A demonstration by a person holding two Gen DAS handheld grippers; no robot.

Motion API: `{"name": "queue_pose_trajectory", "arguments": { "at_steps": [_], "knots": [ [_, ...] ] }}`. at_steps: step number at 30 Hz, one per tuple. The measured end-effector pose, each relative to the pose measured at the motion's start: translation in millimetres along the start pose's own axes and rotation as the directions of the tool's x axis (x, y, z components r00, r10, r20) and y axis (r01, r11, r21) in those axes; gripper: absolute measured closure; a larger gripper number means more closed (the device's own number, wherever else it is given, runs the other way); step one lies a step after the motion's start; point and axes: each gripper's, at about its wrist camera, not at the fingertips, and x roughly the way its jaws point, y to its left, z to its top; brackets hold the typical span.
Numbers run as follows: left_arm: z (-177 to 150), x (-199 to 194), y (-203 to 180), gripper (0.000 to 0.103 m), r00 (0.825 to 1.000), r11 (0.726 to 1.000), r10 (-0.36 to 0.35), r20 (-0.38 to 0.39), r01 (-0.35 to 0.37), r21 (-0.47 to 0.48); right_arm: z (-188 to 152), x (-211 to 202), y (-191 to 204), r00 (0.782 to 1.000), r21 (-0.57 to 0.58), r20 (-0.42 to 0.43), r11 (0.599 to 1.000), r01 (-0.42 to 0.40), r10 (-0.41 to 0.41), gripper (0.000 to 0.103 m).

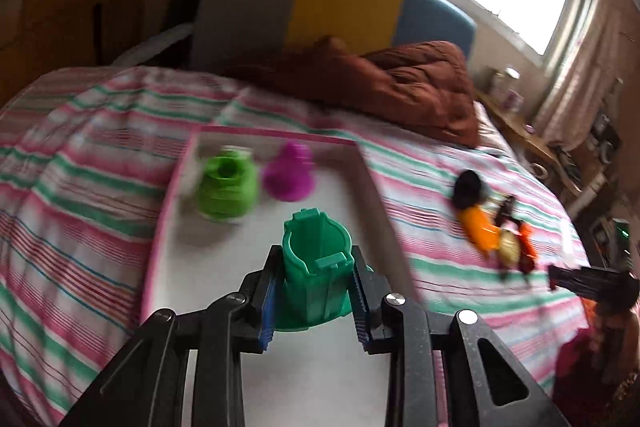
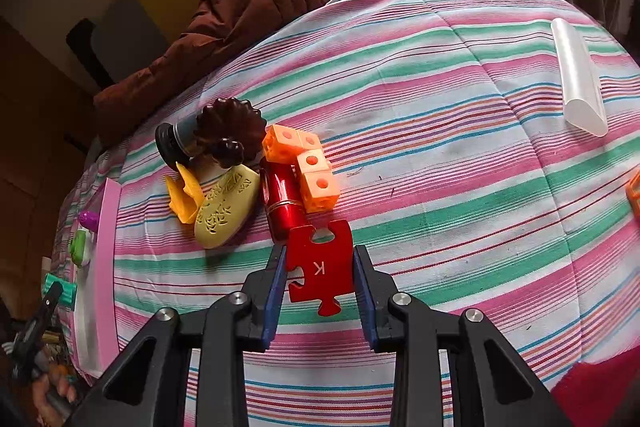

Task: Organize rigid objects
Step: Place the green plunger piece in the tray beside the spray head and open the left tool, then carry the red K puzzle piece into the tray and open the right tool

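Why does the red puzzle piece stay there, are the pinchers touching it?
Touching. In the right wrist view the right gripper has both blue pads against the edges of the red puzzle piece, with no gap on either side.

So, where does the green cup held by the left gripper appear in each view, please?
Left wrist view: the green cup sits low in the centre, gripped between the fingers over the pink-edged tray.
Right wrist view: the same cup is at the far left edge, partly hidden.
Shared landmark: the brown quilt on the bed.
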Motion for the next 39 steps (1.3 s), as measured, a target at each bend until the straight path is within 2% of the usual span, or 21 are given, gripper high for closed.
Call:
{"name": "queue_pose_trajectory", "arguments": {
  "at_steps": [5,12,17,23,27,39],
  "knots": [
    [9.7,22.4,25.9,0.073,0.997,0.997,0.077,-0.025,-0.077,0.009,0.5,-0.4,0.2,1.0,-0.006,0.007,1.0,0.017,-0.017,0.07],
    [19.9,35.5,37.5,0.072,0.994,0.994,0.112,-0.015,-0.112,0.019,1.3,0.2,1.1,1.0,-0.012,0.007,1.0,0.026,-0.026,0.07],
    [18.7,31.8,32.2,0.063,0.986,0.985,0.167,0.001,-0.166,0.046,1.1,1.3,2.4,1.0,-0.019,0.005,0.999,0.03,-0.03,0.07],
    [6.3,6.8,39.6,0.061,0.989,0.989,0.142,0.045,-0.139,-0.053,0.2,0.8,4.3,1.0,-0.027,0.007,0.999,0.021,-0.021,0.07],
    [-8.4,-6.9,38.4,0.061,0.995,0.993,0.073,0.064,-0.067,-0.095,-1.3,0.6,8.9,1.0,-0.042,0.008,0.999,0.01,-0.009,0.07],
    [-36.4,-15.1,-3.2,0.061,0.999,1.0,-0.025,0.038,0.024,0.004,-4.4,-4.3,26.9,0.999,-0.116,0.03,0.993,-0.019,0.023,0.07]
  ]
}}
